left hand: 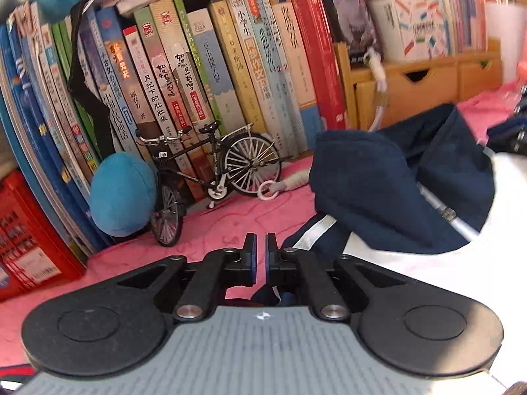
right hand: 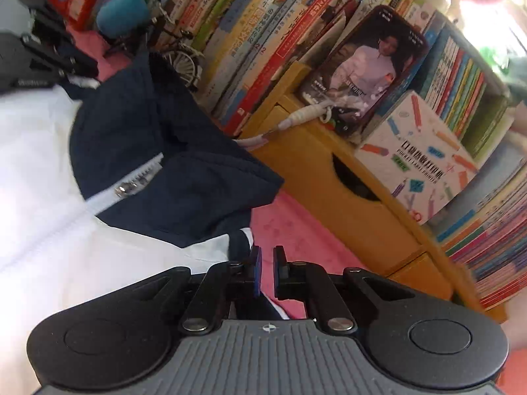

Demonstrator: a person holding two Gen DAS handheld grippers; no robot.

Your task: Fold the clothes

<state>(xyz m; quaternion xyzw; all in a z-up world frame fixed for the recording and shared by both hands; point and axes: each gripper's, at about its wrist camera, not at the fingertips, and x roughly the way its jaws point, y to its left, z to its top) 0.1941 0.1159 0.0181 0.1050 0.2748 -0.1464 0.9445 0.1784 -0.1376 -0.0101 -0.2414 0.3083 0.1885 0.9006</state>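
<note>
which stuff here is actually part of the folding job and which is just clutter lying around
Part of the job:
- navy and white zip jacket
- left gripper, jaws nearly shut, nothing between them
- right gripper, a narrow gap, nothing clearly gripped

Just lying about:
- model bicycle
- blue plush ball
- row of books
- wooden drawer box
- phone leaning on the books

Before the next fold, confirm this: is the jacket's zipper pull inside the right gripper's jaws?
No: the zipper pull lies on the jacket, well away from the right gripper.

Navy and white jacket (left hand: pixel 388 181), pink cloth (left hand: pixel 230 220), blue plush (left hand: pixel 122 194)
</note>
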